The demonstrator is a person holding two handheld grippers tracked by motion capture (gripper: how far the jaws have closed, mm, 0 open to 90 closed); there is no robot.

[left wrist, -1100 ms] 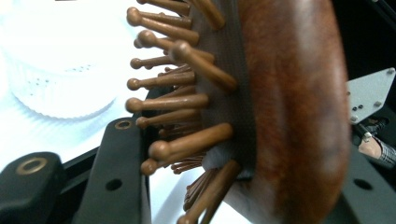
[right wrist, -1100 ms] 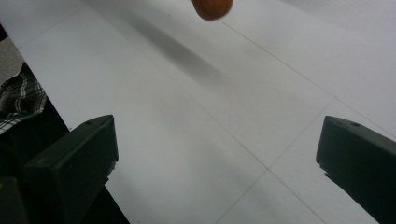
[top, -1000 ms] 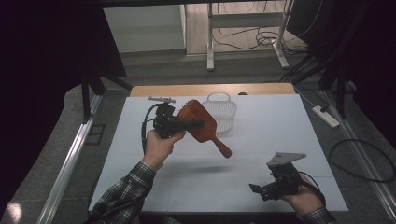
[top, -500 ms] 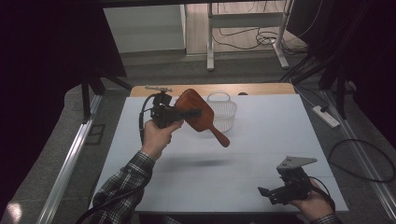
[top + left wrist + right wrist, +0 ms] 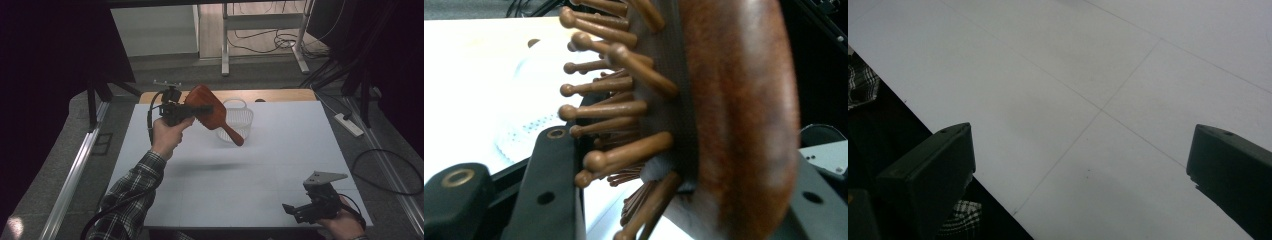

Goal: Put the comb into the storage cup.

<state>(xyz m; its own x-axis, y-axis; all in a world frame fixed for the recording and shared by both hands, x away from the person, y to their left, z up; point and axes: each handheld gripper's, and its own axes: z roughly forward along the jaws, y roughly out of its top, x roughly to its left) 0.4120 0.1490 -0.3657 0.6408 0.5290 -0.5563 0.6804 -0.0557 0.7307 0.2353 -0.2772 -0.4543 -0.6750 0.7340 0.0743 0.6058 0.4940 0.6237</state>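
Your left gripper [image 5: 192, 110] was pinching the reddish-brown wooden paddle hairbrush [image 5: 212, 114] by its head, one black finger [image 5: 551, 195] against the round-tipped wooden bristles and the other on the smooth back. You held the brush in the air above the far part of the white tabletop [image 5: 280, 165], its handle slanting down in front of the small white mesh basket [image 5: 240, 119]. Your right gripper [image 5: 300, 210] hovered at the near right edge, fingers [image 5: 938, 175] spread wide with nothing between them.
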